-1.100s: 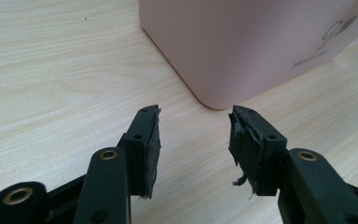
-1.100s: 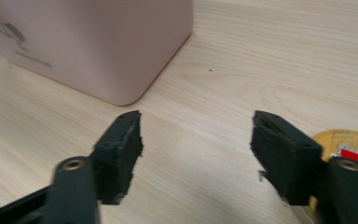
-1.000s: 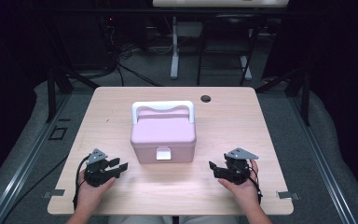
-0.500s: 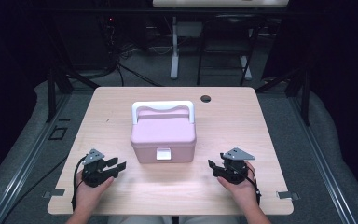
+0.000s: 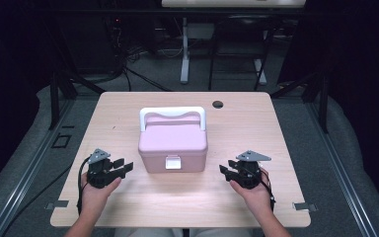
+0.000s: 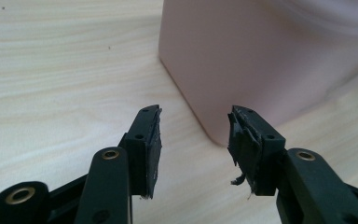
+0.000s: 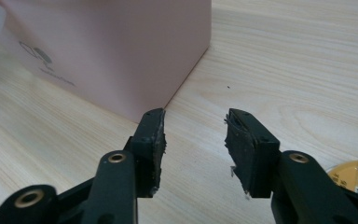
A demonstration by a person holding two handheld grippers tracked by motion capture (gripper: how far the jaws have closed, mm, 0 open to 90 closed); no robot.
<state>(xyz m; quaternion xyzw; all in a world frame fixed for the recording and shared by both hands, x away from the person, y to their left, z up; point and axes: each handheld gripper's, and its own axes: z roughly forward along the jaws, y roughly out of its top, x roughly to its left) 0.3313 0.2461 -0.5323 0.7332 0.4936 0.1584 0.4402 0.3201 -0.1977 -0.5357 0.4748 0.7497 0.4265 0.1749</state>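
So far nothing has been done to the pink box point(image 5: 173, 143): it sits shut in the middle of the wooden table point(image 5: 256, 123), its white latch point(image 5: 172, 162) down on the near face and its white handle point(image 5: 172, 112) folded toward the far side of the lid. Both hands are parked on the near part of the table, one to each side of the box and apart from it. The left gripper point(image 5: 123, 166) points in at the box's near left corner, which shows just beyond its tips in the left gripper view, jaws parted with only bare tabletop between them. The right gripper point(image 5: 225, 171) mirrors it at the near right corner, jaws likewise spread and empty. To my eye the work is at its very start; reaching in, freeing the latch and lifting the lid all look still to come. Farther back, a dark round hole point(image 5: 218, 104) marks the table's far edge, and a yellow disc point(image 7: 354, 175) peeks in at the corner of the right gripper view.
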